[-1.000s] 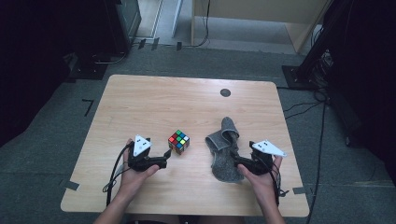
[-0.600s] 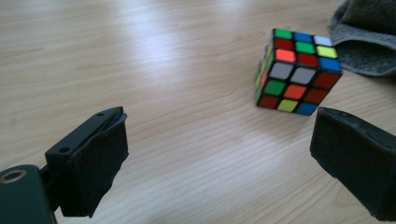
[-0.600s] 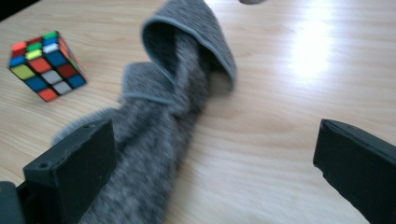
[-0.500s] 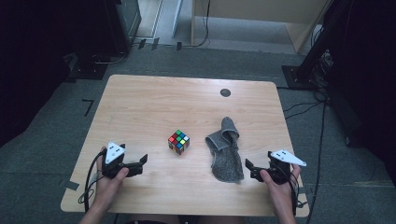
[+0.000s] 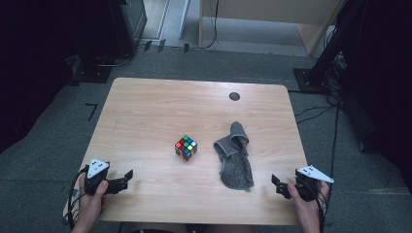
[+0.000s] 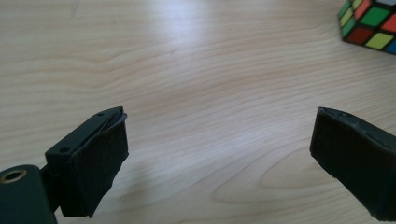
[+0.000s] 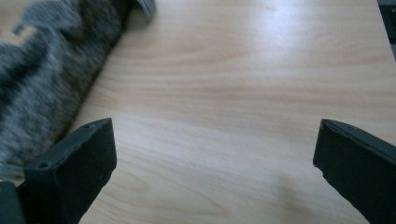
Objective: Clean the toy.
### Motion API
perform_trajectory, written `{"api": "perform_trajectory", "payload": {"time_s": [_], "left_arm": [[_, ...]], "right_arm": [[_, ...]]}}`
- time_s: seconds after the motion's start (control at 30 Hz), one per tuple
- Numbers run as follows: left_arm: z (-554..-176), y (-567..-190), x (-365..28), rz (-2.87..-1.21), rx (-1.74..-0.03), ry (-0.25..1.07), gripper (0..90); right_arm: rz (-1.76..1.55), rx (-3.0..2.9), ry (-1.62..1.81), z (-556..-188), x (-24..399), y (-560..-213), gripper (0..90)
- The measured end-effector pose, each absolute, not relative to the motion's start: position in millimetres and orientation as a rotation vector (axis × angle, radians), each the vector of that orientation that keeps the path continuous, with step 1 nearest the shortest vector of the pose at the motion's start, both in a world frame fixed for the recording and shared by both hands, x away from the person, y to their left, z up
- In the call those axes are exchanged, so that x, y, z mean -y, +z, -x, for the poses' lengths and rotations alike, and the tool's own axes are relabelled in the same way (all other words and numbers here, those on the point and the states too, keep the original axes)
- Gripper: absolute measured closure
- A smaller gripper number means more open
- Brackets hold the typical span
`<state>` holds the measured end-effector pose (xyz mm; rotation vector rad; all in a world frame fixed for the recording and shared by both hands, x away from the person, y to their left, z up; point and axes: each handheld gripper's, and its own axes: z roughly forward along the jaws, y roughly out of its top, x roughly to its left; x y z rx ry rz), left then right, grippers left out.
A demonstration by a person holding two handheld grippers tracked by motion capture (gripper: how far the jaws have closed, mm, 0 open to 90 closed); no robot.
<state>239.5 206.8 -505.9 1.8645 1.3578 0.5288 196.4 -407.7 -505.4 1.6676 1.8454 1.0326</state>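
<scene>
High view: I hold both grippers at the bottom of the frame, the left gripper [image 5: 127, 177] at lower left and the right gripper [image 5: 275, 183] at lower right, each with jaws spread wide and nothing between them. The right gripper's jaws have just been opening. Between them, near the frame's centre, the puzzle cube [image 5: 186, 147] sits on the wooden table [image 5: 145, 107], with the grey sock [image 5: 235, 158] crumpled just to its right, apart from both tools. I judge the hands are parked clear so both things lie untouched.
</scene>
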Motion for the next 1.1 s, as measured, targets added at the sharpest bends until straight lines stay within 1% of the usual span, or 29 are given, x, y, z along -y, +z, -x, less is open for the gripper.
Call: {"api": "perform_trajectory", "payload": {"time_s": [0.13,0.27,0.4,0.6,1.1], "left_arm": [[-238,-511,-215,-1.917,-1.419,0.567,4.6],[-238,-513,-216,-1.955,-1.431,0.606,4.6],[-240,-517,-211,-2.019,-1.428,0.595,4.6],[-241,-519,-211,-2.014,-1.424,0.584,2.6],[-241,-519,-211,-2.012,-1.424,0.582,2.6]], "right_arm": [[-1.649,-1.871,0.924,-193,410,-514,0.1],[-1.659,-1.885,0.877,-192,410,-518,0.9],[-1.669,-1.902,0.837,-192,409,-525,3.8],[-1.658,-1.899,0.828,-192,406,-526,2.5],[-1.665,-1.895,0.823,-192,406,-526,1.2]]}}
